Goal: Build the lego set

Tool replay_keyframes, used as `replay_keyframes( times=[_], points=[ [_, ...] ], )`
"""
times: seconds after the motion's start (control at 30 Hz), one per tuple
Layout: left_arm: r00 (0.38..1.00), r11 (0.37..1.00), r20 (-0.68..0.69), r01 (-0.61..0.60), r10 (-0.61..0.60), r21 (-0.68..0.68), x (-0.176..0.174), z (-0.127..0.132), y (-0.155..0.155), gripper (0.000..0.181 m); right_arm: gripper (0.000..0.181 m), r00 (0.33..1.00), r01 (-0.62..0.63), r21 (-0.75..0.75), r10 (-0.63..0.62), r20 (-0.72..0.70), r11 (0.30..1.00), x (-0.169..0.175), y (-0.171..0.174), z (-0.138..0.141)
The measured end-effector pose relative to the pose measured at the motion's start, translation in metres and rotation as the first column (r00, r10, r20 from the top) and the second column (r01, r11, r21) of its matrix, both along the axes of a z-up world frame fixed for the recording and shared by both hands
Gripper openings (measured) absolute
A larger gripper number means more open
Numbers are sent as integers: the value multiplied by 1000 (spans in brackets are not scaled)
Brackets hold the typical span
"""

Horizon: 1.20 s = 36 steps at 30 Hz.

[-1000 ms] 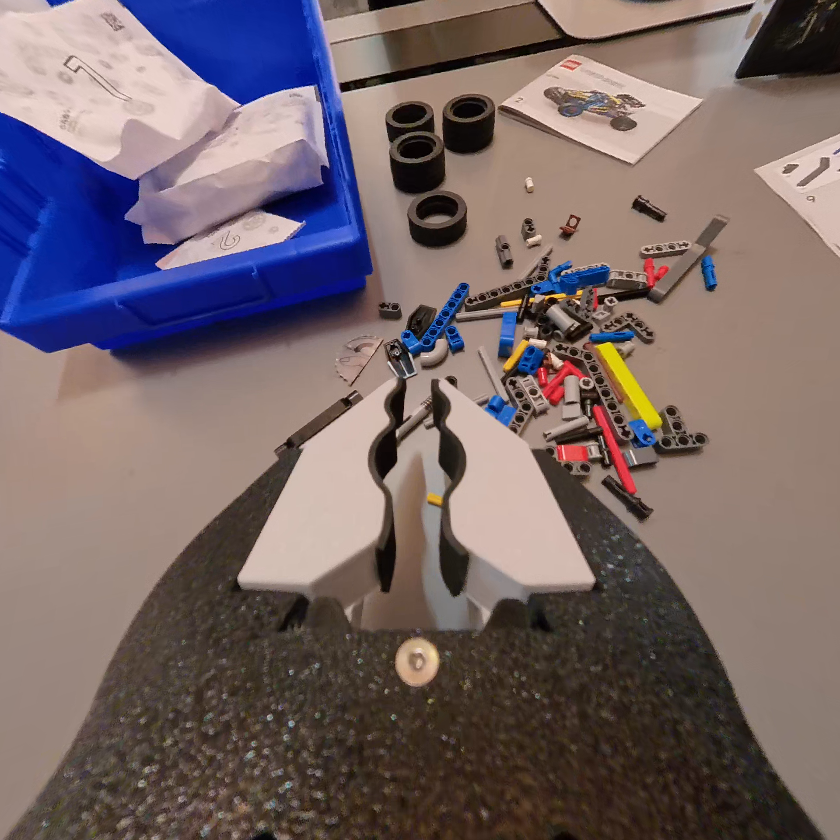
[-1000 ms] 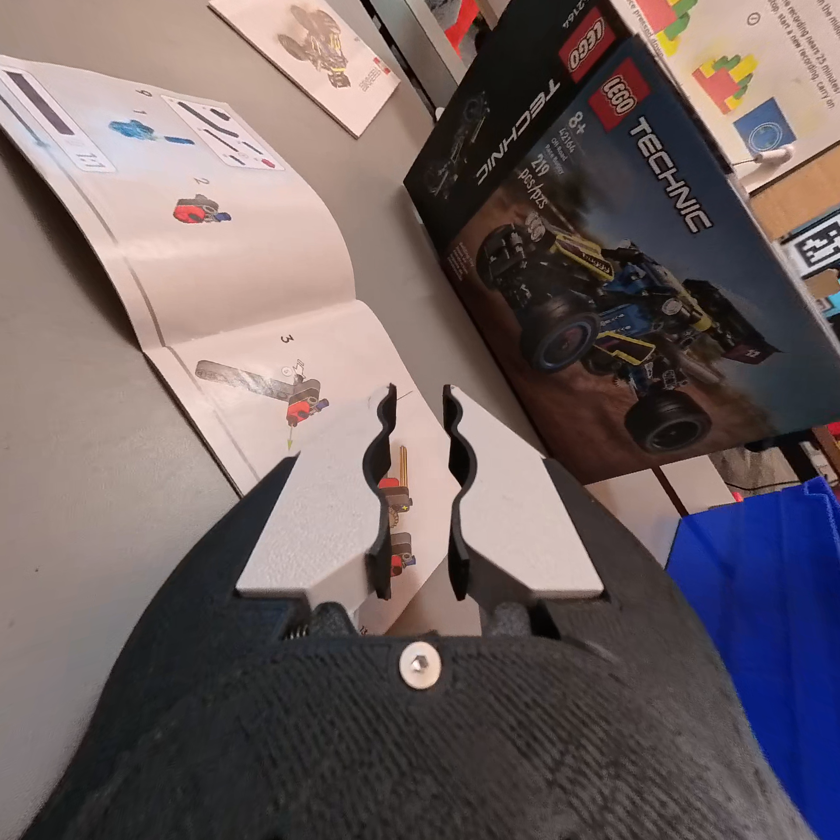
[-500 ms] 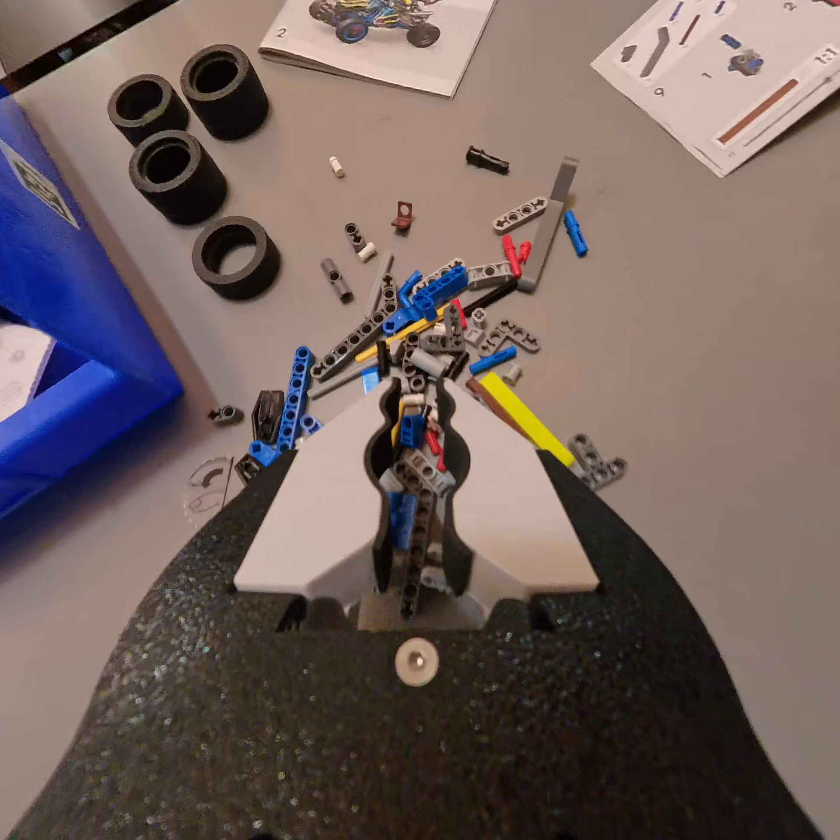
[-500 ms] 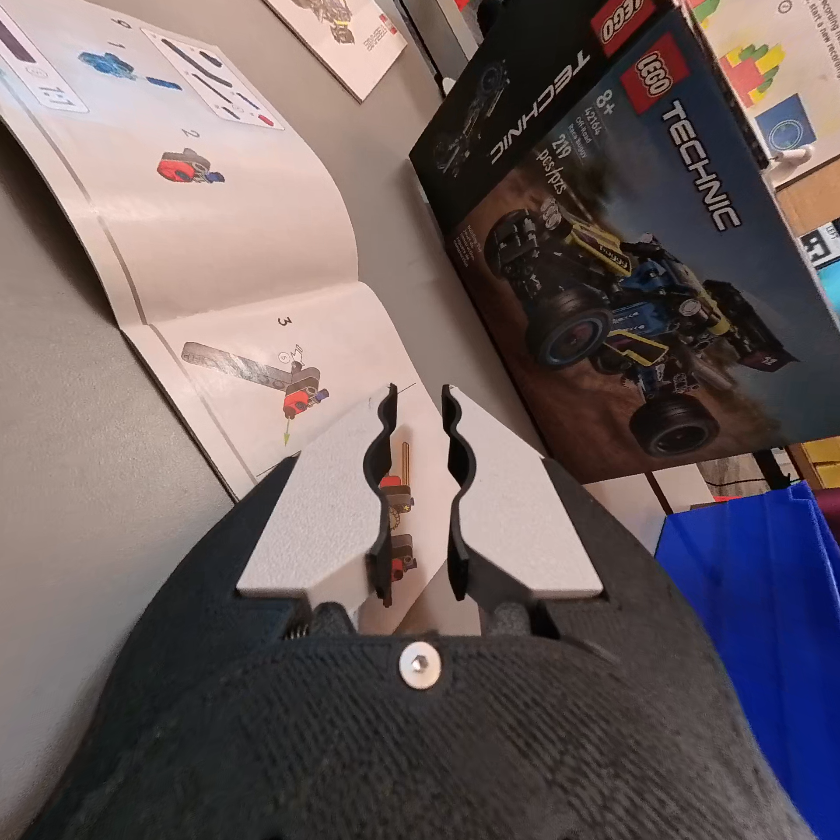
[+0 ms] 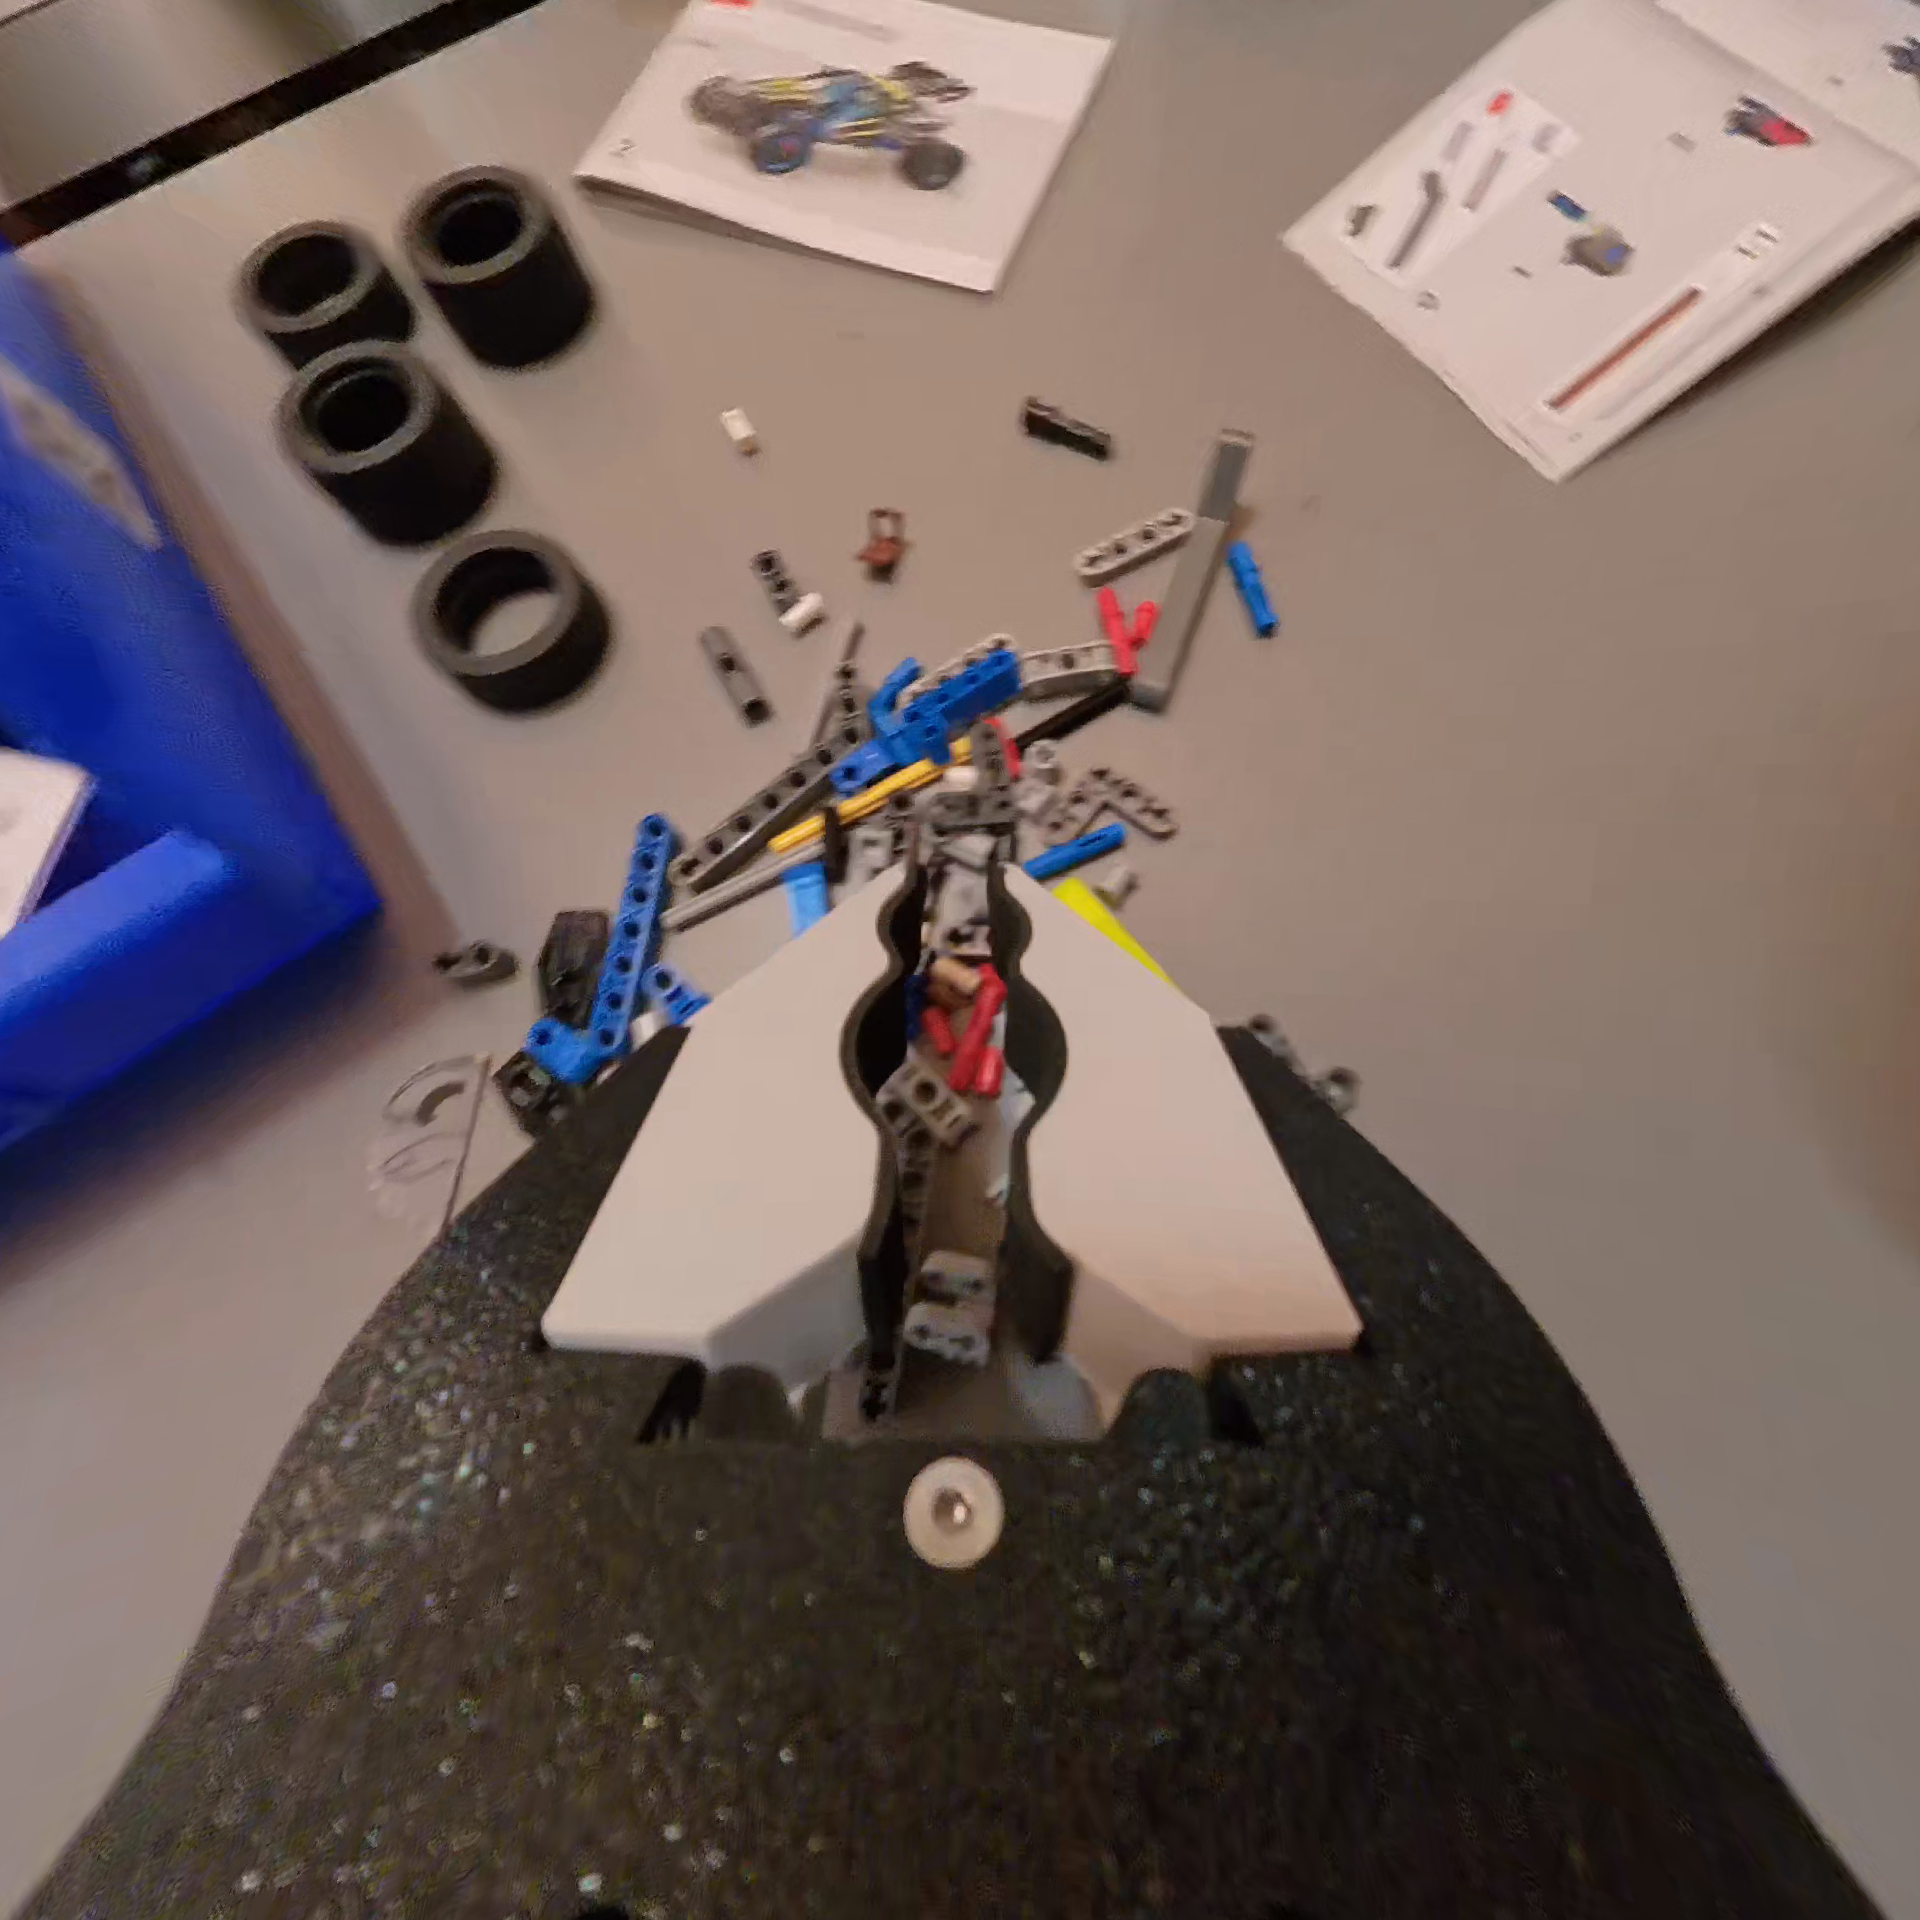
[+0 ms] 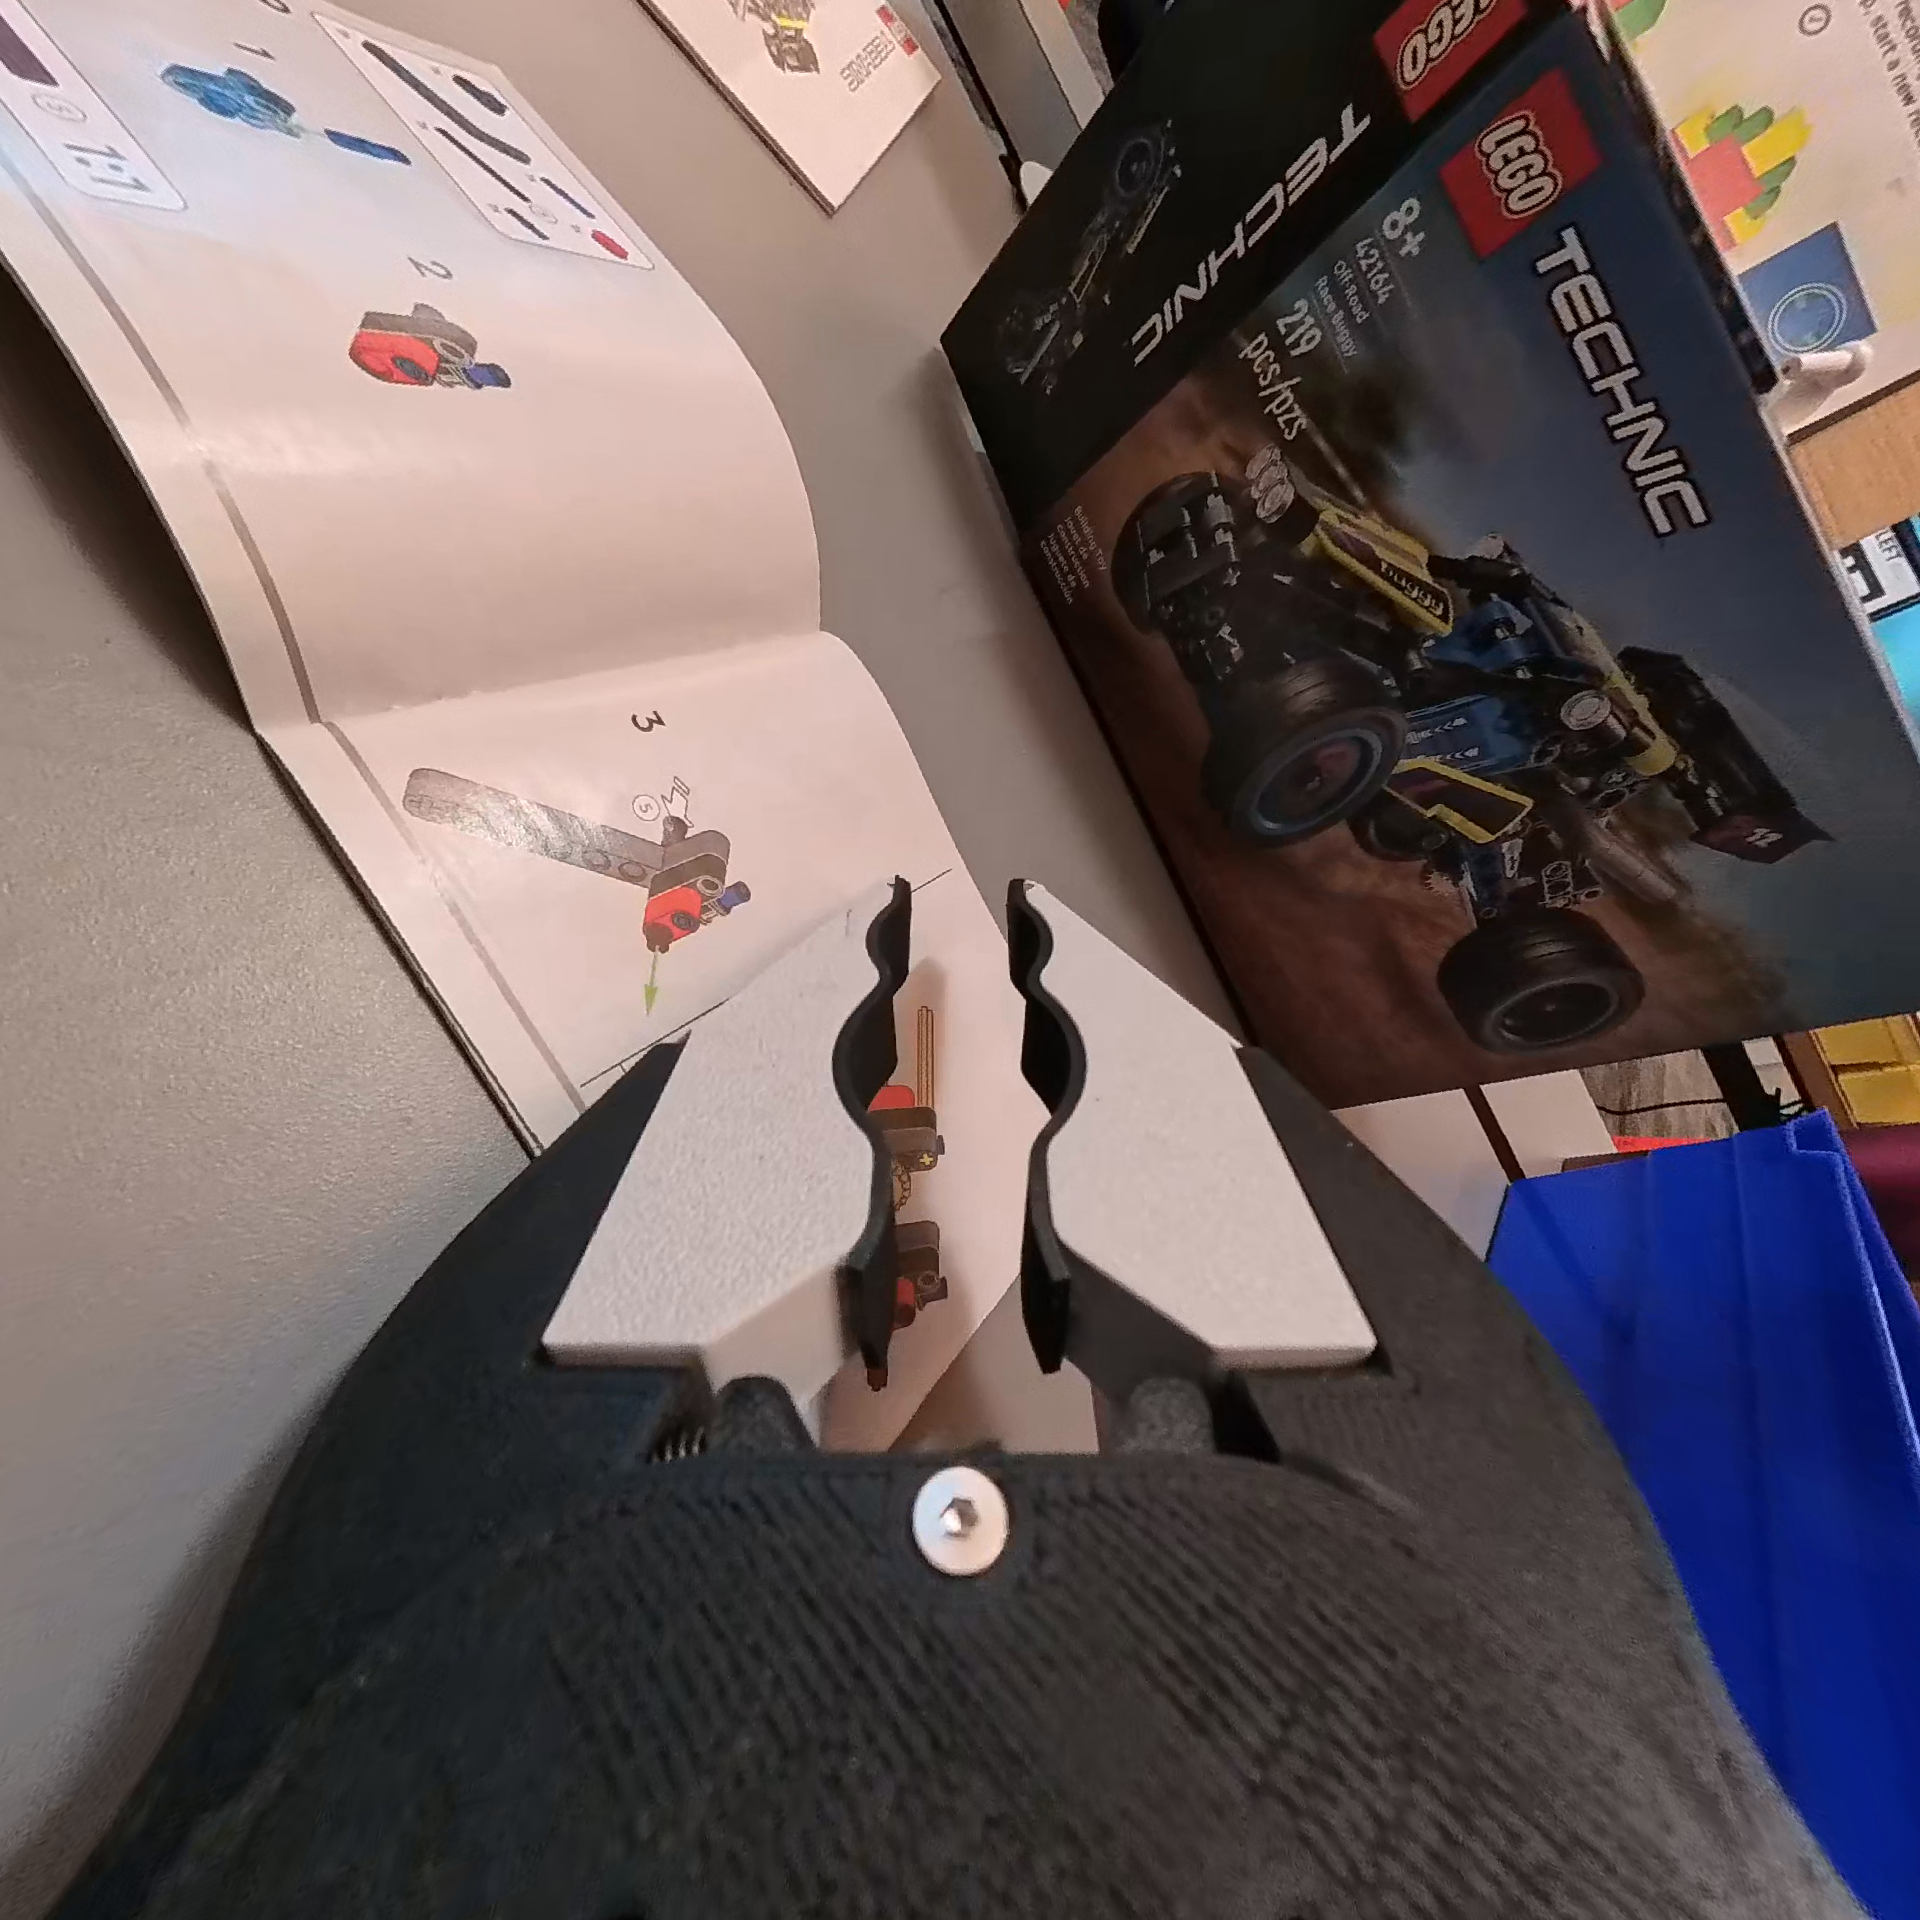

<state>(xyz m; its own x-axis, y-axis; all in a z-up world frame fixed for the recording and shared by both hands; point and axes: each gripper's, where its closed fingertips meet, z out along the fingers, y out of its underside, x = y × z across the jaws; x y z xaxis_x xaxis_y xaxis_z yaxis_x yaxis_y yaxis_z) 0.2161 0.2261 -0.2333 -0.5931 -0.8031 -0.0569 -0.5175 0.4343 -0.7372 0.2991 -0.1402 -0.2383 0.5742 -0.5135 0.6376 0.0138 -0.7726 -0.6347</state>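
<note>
Left wrist view: the left gripper point(image 5: 954, 894) hangs over the pile of loose pieces point(image 5: 935, 769) on the grey bench point(image 5: 1507, 831), its jaws parted with a narrow gap through which red, grey and tan parts show; whether any of them is touched cannot be told through the blur. Just left of the fingers lies a long blue beam point(image 5: 623, 945), and a grey beam point(image 5: 1195, 582) sits at the pile's far edge. Left of the pile a blue bin point(image 5: 156, 831) stands, with four black tyres point(image 5: 416, 416) beyond it. Farthest off lie a closed booklet point(image 5: 852, 135) and an open instruction booklet point(image 5: 1621, 229).

In the right wrist view the right gripper point(image 6: 956, 894) is open and empty above the open instruction pages point(image 6: 499, 520). To its right is a second blue bin point(image 6: 1714, 1455), and beyond that the set's box point(image 6: 1455, 571) stands on the bench.
</note>
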Motion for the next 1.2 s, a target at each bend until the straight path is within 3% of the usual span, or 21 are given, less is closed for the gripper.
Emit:
replay_keyframes(
  times=[0.17,0.23,0.33,0.43,0.53,0.7,0.97,1.2],
  points=[
    [979,974,15,-203,202,96,11,-3,49,10,16,1000,0,-3,0,2,1000,0,0,0],
    [970,970,46,-239,237,44,17,6,53,7,16,1000,2,-3,-2,4,1000,1,-1,0],
    [994,991,18,-105,107,-85,18,14,16,9,16,1000,2,-8,-2,6,1000,1,-1,0],
    [999,999,-29,-26,27,20,19,-3,0,10,15,1000,0,-13,0,7,1000,1,0,-1],
    [997,994,-59,-44,50,98,23,-18,5,9,15,1000,-2,-11,2,6,1000,0,0,-1],
    [985,977,-54,-155,164,148,25,-19,30,12,16,1000,-4,-10,4,4,1000,0,-1,-1],
    [993,983,-55,-91,101,162,27,-15,23,8,15,1000,-9,-12,9,4,1000,0,-1,-1],
    [991,952,-85,-74,103,297,30,-22,31,12,15,1000,-10,-19,10,6,1000,0,-2,-1]
  ],
)
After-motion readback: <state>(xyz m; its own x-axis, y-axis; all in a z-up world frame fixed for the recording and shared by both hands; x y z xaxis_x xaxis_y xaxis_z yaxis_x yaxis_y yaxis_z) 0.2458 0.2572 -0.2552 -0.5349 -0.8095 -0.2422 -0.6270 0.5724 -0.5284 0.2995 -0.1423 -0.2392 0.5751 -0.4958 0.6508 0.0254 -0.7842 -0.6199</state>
